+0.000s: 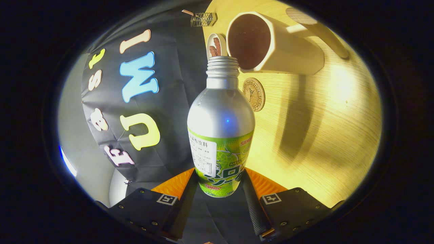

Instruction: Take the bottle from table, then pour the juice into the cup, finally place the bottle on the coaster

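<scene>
one bottle (221, 135) in claw (219, 185), one cup (268, 42), one coaster (254, 94).

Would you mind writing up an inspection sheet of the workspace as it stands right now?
Surface: wooden table, lit, with shadows.
Job's things: bottle uncapped, tilted, its mouth at the rim of the cup; coaster bare, just beyond the bottle.
Clutter: small dish beside the cup; clear box further off.
Gripper: gripper shut on the bottle's lower body.
Cables: nothing seen.
Surroundings: black cloth wall.
</scene>
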